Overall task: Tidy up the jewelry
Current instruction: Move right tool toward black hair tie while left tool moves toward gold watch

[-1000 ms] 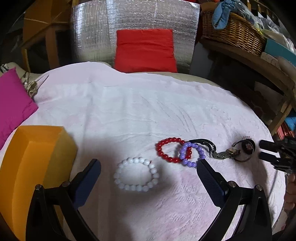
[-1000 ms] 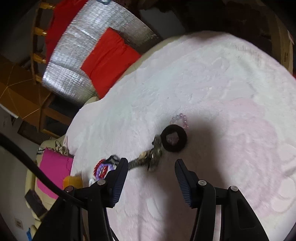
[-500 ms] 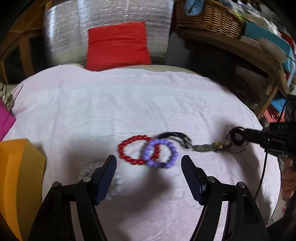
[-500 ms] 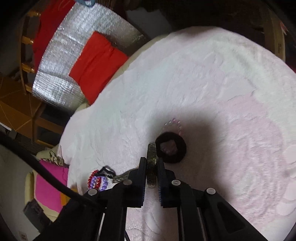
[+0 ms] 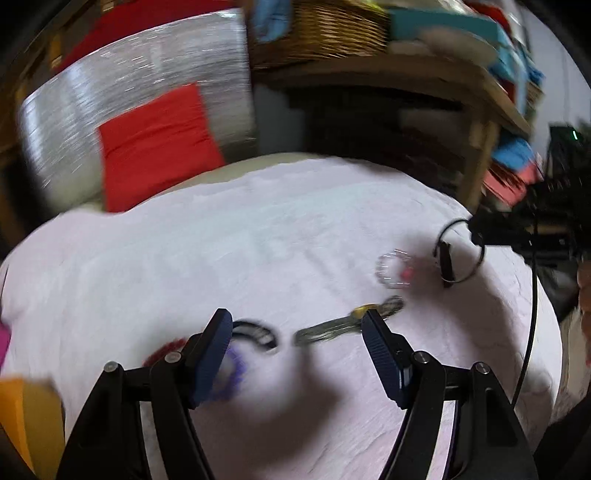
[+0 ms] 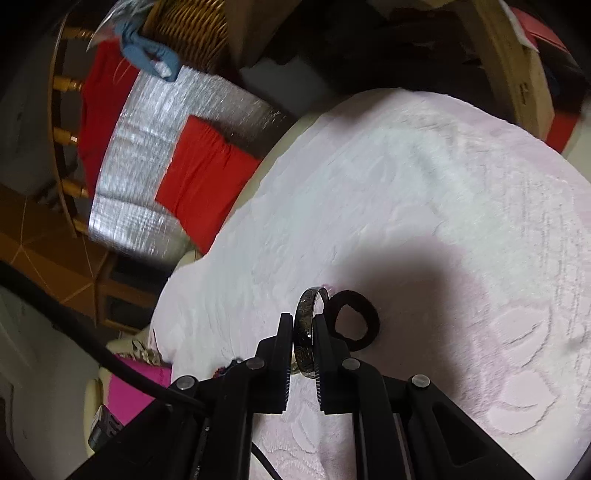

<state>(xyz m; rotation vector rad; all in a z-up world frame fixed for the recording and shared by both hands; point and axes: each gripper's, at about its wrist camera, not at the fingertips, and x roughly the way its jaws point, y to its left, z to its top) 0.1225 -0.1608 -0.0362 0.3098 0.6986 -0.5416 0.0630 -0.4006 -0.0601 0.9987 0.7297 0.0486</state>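
My right gripper (image 6: 303,326) is shut on a dark patterned bangle (image 6: 308,321), which stands on edge between the pads. In the left wrist view the bangle (image 5: 461,254) hangs raised over the pale cloth (image 5: 240,240). A black hair tie (image 6: 354,319) is right beside it; I cannot tell whether the two touch. My left gripper (image 5: 297,332) is open low over the cloth, with a black strap (image 5: 258,332) and a metal chain (image 5: 332,326) lying between its fingers. Purple (image 5: 231,373) and red (image 5: 162,354) bead bracelets lie by the left finger. A clear bead bracelet (image 5: 393,273) lies farther right.
An orange box (image 5: 22,417) stands at the lower left. A red cushion (image 5: 155,144) leans on a silver panel behind the table. A wicker basket (image 5: 332,29) sits on a wooden shelf at the back right. A pink cushion (image 6: 136,387) lies past the table edge.
My right gripper has shut on the bangle and lifted it. My left gripper has swung right, from the white bracelet to over the strap and chain, and its jaws have narrowed.
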